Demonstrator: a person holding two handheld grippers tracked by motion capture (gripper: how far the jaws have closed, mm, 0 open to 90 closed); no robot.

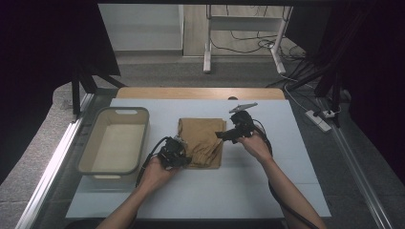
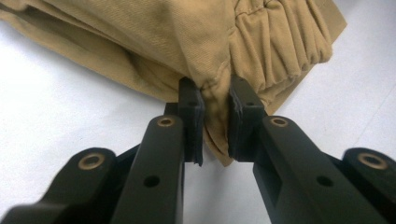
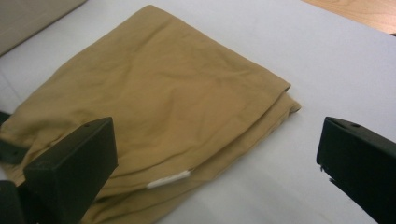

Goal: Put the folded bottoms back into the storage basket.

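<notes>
A folded tan garment [image 1: 203, 140] lies in the middle of the white table mat. My left gripper [image 1: 179, 153] is at its near left corner, shut on a pinch of the fabric [image 2: 215, 109] beside the gathered waistband. The pads press on the cloth from both sides. My right gripper [image 1: 224, 134] hovers at the garment's right edge with its jaws wide open. In the right gripper view the tan garment [image 3: 159, 102] spreads out ahead, and a small white tag [image 3: 168, 179] shows on its near edge. Nothing sits between the right fingers [image 3: 77, 165].
A beige plastic bin [image 1: 114, 140] stands on the left of the mat, with nothing inside. The table's wooden far edge [image 1: 200, 93] runs behind the mat. White mat [image 1: 239, 191] extends in front of the garment and to its right.
</notes>
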